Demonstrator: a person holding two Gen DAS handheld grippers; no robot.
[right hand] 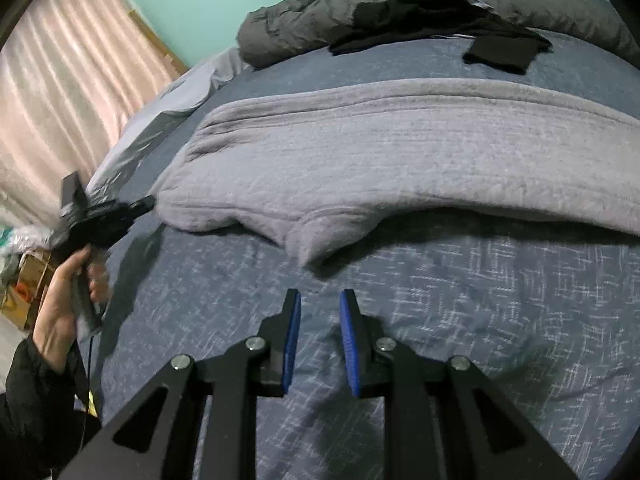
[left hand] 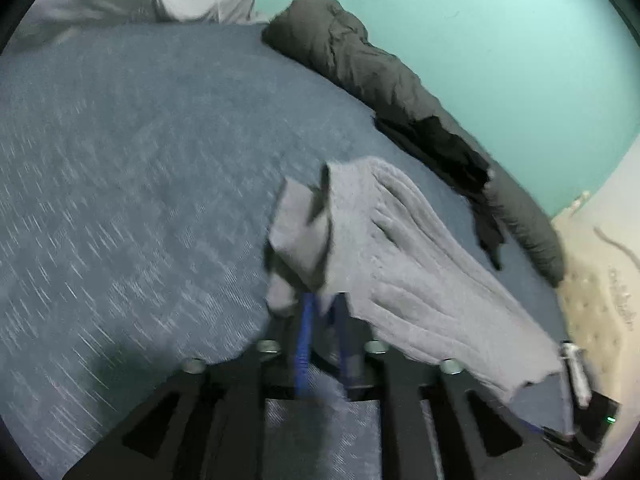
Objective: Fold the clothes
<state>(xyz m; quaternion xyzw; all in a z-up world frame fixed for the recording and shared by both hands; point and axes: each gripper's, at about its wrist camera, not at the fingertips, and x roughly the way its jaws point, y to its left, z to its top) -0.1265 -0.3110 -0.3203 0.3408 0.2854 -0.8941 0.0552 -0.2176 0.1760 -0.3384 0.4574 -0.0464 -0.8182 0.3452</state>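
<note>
A grey fleece garment lies stretched across the blue bedspread. In the left wrist view its bunched end hangs from my left gripper, whose blue-padded fingers are shut on the fabric. From the right wrist view, my left gripper sits at the garment's left corner, held by a hand. My right gripper is open and empty, hovering over the bedspread just in front of the garment's near edge.
A rolled dark grey duvet lies along the far side by the teal wall, with black clothes on it. A pale pillow lies at the bed's head. Pink curtains and floor clutter are left of the bed.
</note>
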